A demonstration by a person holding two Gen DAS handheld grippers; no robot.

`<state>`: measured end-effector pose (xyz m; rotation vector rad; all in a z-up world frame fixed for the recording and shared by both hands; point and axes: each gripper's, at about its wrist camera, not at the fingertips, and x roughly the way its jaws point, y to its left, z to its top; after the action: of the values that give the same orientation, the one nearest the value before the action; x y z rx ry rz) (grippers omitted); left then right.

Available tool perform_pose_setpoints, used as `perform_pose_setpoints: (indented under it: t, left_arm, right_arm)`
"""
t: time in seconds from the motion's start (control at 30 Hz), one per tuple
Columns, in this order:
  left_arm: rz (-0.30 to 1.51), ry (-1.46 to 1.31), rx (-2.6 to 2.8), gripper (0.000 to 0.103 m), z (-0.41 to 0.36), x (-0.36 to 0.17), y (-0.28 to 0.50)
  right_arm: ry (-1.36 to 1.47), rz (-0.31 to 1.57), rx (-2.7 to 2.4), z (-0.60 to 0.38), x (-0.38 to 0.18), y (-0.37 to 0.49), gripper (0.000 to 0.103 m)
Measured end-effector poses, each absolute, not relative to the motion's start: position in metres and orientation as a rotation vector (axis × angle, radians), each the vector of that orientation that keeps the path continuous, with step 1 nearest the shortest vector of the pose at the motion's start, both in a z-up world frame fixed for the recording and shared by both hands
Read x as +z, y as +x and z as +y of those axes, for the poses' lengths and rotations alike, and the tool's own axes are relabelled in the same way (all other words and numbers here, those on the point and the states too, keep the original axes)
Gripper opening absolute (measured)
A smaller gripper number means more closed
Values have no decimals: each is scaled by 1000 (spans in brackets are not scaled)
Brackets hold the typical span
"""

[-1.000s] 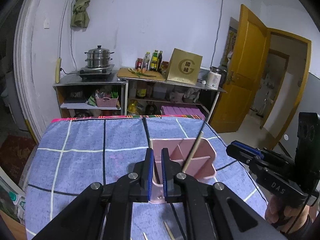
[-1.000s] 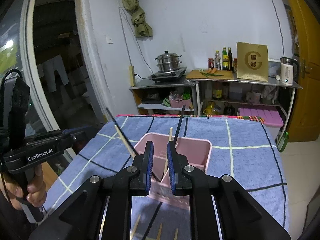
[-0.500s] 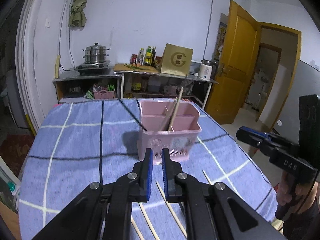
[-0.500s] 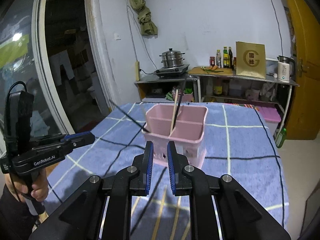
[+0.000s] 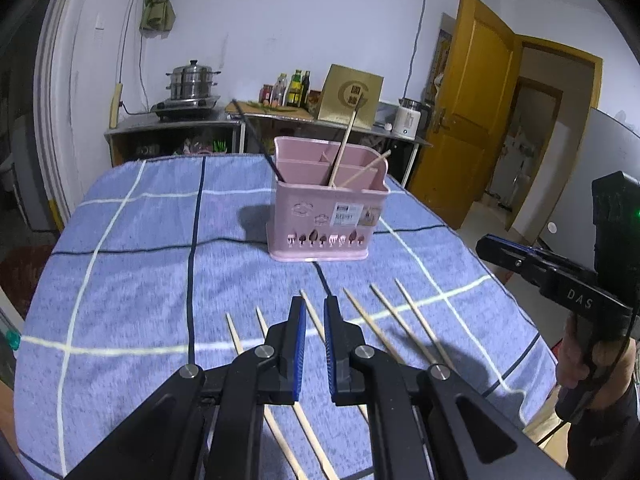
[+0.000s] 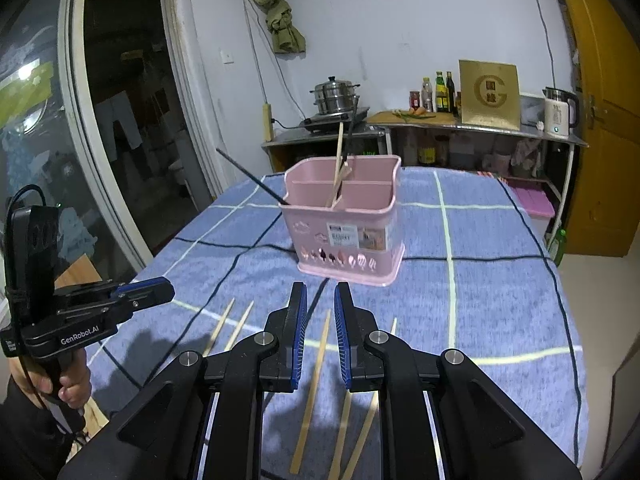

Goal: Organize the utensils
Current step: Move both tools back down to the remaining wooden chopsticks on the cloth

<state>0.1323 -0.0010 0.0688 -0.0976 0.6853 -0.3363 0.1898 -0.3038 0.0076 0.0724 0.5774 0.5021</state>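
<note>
A pink utensil holder [image 5: 328,204] stands on the blue checked cloth; it also shows in the right wrist view [image 6: 346,220]. It holds a black chopstick [image 5: 258,140] and two wooden ones [image 5: 344,142]. Several wooden chopsticks [image 5: 384,330] lie loose on the cloth near me, also in the right wrist view [image 6: 316,380]. My left gripper [image 5: 314,312] hovers over them, jaws a narrow gap apart, empty. My right gripper [image 6: 320,300] hovers over them too, slightly open, empty. Each gripper shows in the other's view: right [image 5: 560,284], left [image 6: 92,312].
The cloth-covered table [image 5: 132,264] ends near a glass door [image 6: 80,128] on the left. Behind stands a shelf unit with a steamer pot [image 5: 192,80], bottles [image 5: 294,88], a gold box [image 5: 350,98] and a kettle [image 5: 410,118]. A yellow door [image 5: 468,108] is at the right.
Both grippers have pulled back from over the pink holder toward the near table edge. The loose chopsticks have come into view under them. The right jaws stand slightly wider.
</note>
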Motion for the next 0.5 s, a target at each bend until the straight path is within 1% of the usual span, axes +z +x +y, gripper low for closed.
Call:
perform_pose_setpoints:
  t: [0.13, 0.2, 0.27, 0.5]
  left_arm:
    - [709, -108, -331, 8, 1, 60, 133]
    - [723, -110, -328, 11, 0, 56, 135]
    - [734, -111, -327, 17, -1, 52, 138]
    - [775, -131, -305, 20, 4, 38, 150]
  right_arm:
    - [77, 593, 500, -306, 1, 189, 14]
    - [75, 602, 497, -305, -3, 187, 14]
    - [74, 612, 494, -305, -7, 189, 14]
    - [65, 652, 490, -302, -18, 198, 14]
